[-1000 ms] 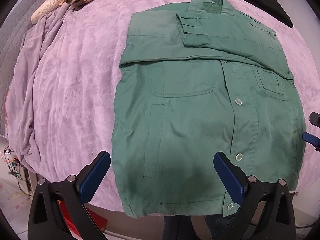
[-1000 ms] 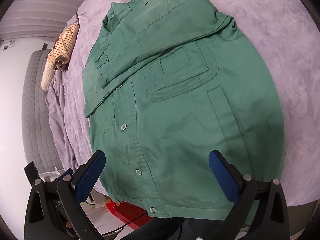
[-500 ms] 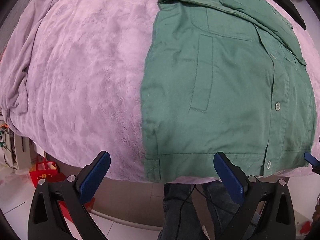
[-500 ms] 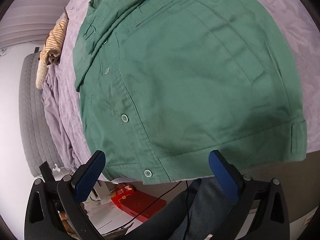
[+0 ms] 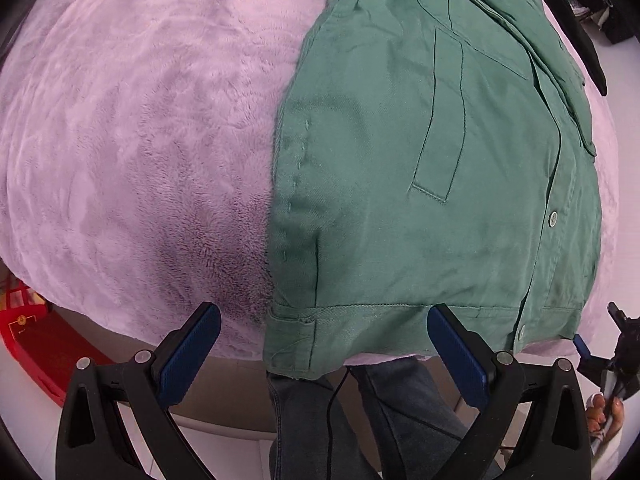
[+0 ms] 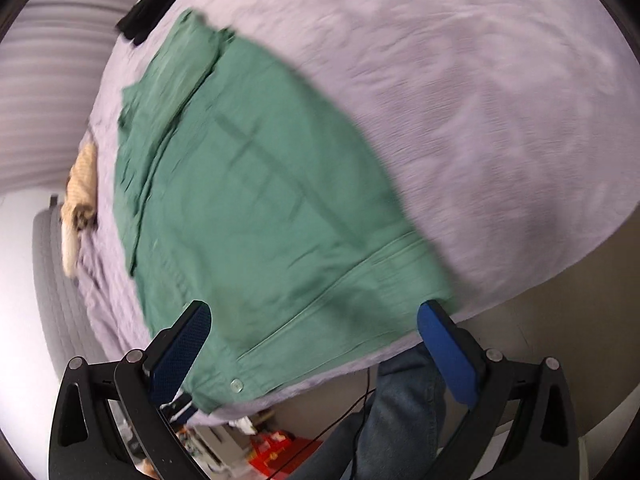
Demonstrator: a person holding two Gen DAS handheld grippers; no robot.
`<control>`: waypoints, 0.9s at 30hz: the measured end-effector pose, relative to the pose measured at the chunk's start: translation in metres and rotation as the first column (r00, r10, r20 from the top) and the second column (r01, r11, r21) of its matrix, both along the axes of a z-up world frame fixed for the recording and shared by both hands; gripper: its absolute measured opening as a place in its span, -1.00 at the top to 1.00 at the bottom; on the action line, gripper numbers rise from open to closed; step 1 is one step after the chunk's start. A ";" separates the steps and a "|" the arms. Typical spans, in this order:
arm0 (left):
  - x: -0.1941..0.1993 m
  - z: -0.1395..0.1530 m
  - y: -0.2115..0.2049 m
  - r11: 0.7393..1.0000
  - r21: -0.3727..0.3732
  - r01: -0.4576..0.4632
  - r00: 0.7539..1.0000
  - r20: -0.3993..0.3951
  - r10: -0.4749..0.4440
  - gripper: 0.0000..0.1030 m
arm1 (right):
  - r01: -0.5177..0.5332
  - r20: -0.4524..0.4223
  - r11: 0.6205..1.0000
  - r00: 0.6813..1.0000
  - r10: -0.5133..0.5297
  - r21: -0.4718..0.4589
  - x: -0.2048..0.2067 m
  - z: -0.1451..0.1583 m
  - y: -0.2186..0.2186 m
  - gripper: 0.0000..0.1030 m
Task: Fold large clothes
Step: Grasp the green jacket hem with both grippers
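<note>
- Jacket (image 5: 420, 184): green work jacket, lying front up on the blanket (image 5: 140, 120). Placket with pale buttons (image 5: 553, 219), a long vertical welt pocket, and a banded hem with a side tab. Folded sleeves are stacked across the chest at the far end. The fabric is mostly flat, with light creases near the hem.
- Blanket: lilac plush that covers the bed. The jacket's hem lies along its near edge, and the hem's left corner hangs just over that edge.
- Left gripper (image 5: 320, 348): jaws wide apart, nothing between them. The hem's left corner sits between the blue pads (image 5: 188, 354), with no contact visible. The left pad is over bare blanket beside the jacket's side seam; the right pad is in front of the hem.
- Right gripper (image 6: 316, 344): jaws wide apart and empty; this view is motion-blurred. The hem's right part lies between its fingers, with a hem button (image 6: 237, 385) just right of the left pad.
- Open room: broad bare blanket left of the jacket in the left view and right of it in the right view.
- Other items: black garment (image 6: 148, 8) beyond the collar, striped cloth (image 6: 80, 196) at the blanket's far left side, person's jeans (image 5: 320, 420) below the near edge.
</note>
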State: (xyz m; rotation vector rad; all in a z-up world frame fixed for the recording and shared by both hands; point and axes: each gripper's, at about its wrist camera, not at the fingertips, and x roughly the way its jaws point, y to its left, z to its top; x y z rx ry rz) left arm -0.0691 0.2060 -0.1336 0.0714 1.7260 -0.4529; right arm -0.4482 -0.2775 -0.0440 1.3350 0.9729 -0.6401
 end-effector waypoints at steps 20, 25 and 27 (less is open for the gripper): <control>-0.003 -0.003 -0.021 0.994 -0.109 0.030 0.998 -0.048 -0.035 -1.00 | 0.021 0.356 0.983 0.930 -0.086 0.183 0.034 -0.019 0.005 -0.99; -0.021 -0.009 -0.018 0.995 -0.062 0.072 0.997 0.016 -0.071 -0.51 | 0.019 0.262 0.979 0.962 -0.072 0.201 0.035 -0.041 0.010 -0.99; -0.028 -0.008 -0.017 0.993 -0.060 0.106 0.994 0.037 -0.104 -0.01 | 0.041 0.254 0.981 0.963 -0.089 0.190 0.029 -0.043 0.010 -0.96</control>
